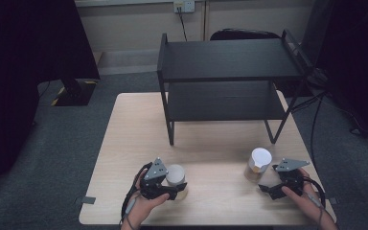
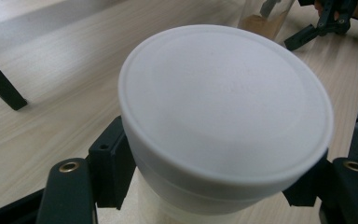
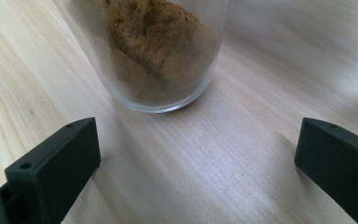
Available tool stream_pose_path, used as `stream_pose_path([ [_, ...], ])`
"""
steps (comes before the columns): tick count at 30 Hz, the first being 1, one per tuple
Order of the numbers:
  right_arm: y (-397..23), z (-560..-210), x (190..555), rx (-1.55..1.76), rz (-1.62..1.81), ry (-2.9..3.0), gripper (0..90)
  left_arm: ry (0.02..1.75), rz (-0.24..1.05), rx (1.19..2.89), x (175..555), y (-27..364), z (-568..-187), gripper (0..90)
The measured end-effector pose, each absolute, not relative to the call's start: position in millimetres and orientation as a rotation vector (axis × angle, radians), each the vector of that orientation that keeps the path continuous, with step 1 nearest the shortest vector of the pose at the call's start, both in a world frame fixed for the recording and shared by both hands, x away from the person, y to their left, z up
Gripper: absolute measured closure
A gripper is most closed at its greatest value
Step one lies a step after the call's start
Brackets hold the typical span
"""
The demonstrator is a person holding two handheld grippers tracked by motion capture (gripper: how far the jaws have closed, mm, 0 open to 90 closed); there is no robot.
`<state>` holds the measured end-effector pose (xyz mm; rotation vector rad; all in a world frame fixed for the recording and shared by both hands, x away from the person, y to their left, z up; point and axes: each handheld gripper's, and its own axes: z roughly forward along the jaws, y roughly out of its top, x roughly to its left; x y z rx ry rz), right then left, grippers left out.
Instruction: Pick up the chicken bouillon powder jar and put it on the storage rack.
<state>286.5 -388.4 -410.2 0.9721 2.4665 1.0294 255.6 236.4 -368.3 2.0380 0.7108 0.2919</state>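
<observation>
Apparently readying both for the shelf [image 1: 230, 60], the left gripper [image 1: 165, 189] clamps one jar [image 2: 223, 116] below its lid while the right gripper [image 1: 273, 189], jaws wide and empty, faces the other jar [image 3: 154, 51].

Pale wood, black metal, white lids

The table [image 1: 211, 143] was light wood with fine grain streaks; the two-tier shelf rack [image 1: 227, 60] on it was plain black. Both jars, the left jar [image 2: 223, 116] and the right jar [image 3: 154, 51], had clear glass and plain white lids, the right one holding brown powder. The left gripper [image 2: 214, 186] and right gripper [image 3: 191, 172] were black, with grey plates on top.
</observation>
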Motion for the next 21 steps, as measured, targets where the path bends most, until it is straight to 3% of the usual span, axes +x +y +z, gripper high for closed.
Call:
stream_pose_path([
  [21, -388, -410, 286, 0.972, 1.03, 2.466, 0.0, 0.688, 0.327, 2.088, 252, 224, -356, 35.1],
])
